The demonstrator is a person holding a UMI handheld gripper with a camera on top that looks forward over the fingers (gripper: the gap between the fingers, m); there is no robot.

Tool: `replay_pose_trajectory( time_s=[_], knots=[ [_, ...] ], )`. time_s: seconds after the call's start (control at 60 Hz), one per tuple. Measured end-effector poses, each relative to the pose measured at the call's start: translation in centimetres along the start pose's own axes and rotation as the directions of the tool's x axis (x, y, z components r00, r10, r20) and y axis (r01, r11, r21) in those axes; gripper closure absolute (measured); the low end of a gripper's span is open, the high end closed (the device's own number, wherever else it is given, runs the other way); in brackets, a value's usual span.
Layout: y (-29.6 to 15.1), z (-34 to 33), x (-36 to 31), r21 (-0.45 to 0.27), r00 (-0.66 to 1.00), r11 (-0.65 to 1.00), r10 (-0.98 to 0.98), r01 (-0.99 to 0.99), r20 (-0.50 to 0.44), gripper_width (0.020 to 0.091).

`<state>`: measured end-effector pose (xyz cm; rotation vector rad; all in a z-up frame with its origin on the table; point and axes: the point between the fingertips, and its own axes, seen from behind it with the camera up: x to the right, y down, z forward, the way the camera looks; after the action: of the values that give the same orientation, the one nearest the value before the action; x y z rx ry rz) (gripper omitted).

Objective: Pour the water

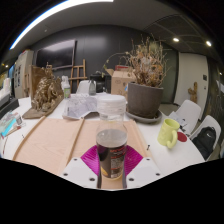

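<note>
Pale wood, the table (45, 140) stretches away from the gripper, and at its far left stands a brown, knobbly piece of driftwood or dried root (46, 92), with a small blue-and-white object (10, 125) lying nearer at that edge; what it is cannot be made out. Moving toward the middle, a crumpled sheet of clear plastic wrapping (85, 105) sits well beyond the fingers. At the centre, the gripper (111, 160) is clenched on a clear, tall plastic cup (111, 138) with dark liquid in its lower part and a whitish upper band, upright, both pink pads (93, 158) pressing its sides. To the right stands a dark grey round pot of dry, twiggy plant (146, 88) on a saucer, and nearer on that side a small yellow-green cup-like object (168, 131), apart from the held cup. Judging by this, the grasp is made and the carry toward a receiving vessel is in hand; no tilt has begun. The next move calls for keeping the cup level, bringing its rim over a target, then tipping slowly so the liquid does not slop over.
</note>
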<state>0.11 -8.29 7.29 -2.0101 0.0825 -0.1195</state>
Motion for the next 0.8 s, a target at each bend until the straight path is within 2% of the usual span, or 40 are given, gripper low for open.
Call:
replay_pose_trajectory(
  time_s=[0.117,0.2,0.283,0.383,0.467,0.617,0.8],
  knots=[
    [-4.4,-0.8,-1.0,0.043,0.996,0.997,0.06,-0.063,0.064,0.083],
    [-8.4,-1.2,-1.2,0.07,0.969,0.975,0.2,-0.212,0.148,0.0831],
    [-12.8,-1.2,-1.1,0.054,0.888,0.91,0.387,-0.411,0.248,0.0833],
    [-16.8,-0.6,0.3,-0.02,0.711,0.764,0.609,-0.644,0.352,0.0834],
    [-18.3,0.9,1.8,-0.104,0.528,0.603,0.759,-0.791,0.38,0.0833],
    [-18.5,4.1,5.4,-0.252,0.195,0.296,0.913,-0.922,0.358,0.0836],
    [-16.7,7.1,9.2,-0.343,-0.142,-0.04,0.95,-0.939,0.278,0.0833]
  ],
)
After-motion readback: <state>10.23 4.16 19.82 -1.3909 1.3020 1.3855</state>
